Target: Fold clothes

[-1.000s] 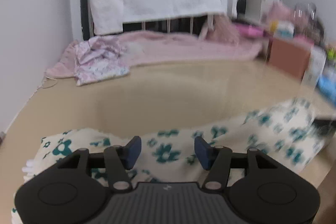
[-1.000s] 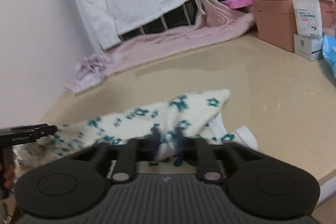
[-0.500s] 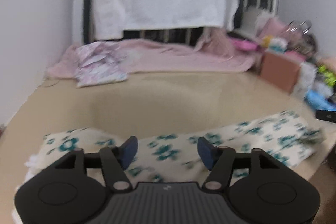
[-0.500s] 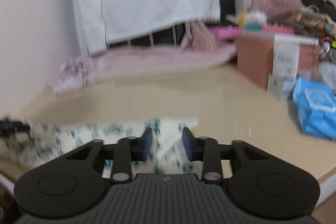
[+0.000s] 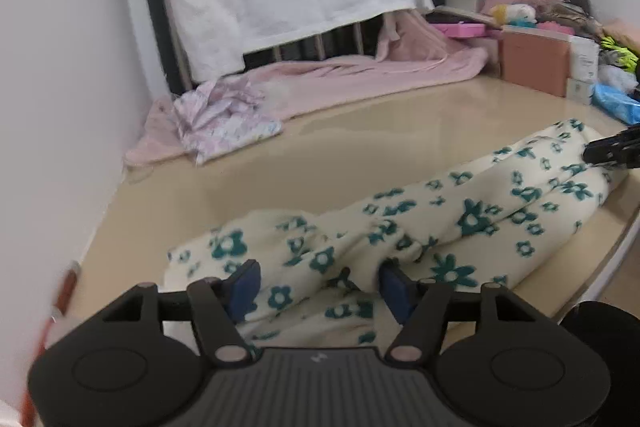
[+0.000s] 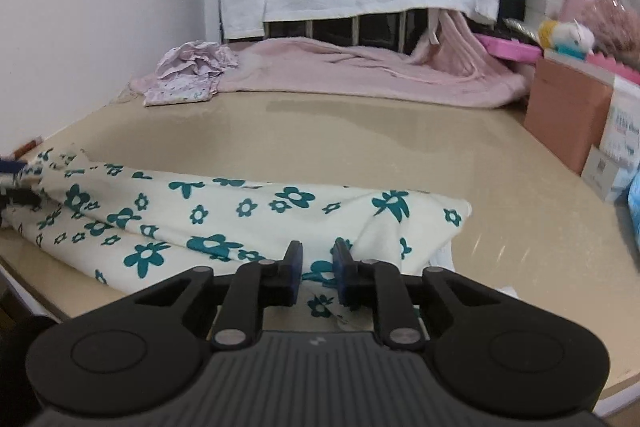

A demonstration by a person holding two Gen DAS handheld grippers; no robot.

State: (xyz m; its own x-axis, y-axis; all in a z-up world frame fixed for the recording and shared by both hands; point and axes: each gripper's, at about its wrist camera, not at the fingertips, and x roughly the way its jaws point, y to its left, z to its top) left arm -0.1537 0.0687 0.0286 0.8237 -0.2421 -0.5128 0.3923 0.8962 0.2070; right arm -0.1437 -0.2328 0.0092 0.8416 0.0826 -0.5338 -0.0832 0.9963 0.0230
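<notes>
A cream garment with teal flowers (image 6: 256, 211) lies stretched along the near edge of a beige table (image 6: 360, 139). The left gripper (image 5: 320, 279) stands wide over the garment's left end, its blue pads clear of the cloth. The right gripper (image 6: 317, 265) is narrow at the right end (cloth shows between the pads, untouched). A pink blanket (image 6: 360, 71) lies at the far side.
</notes>
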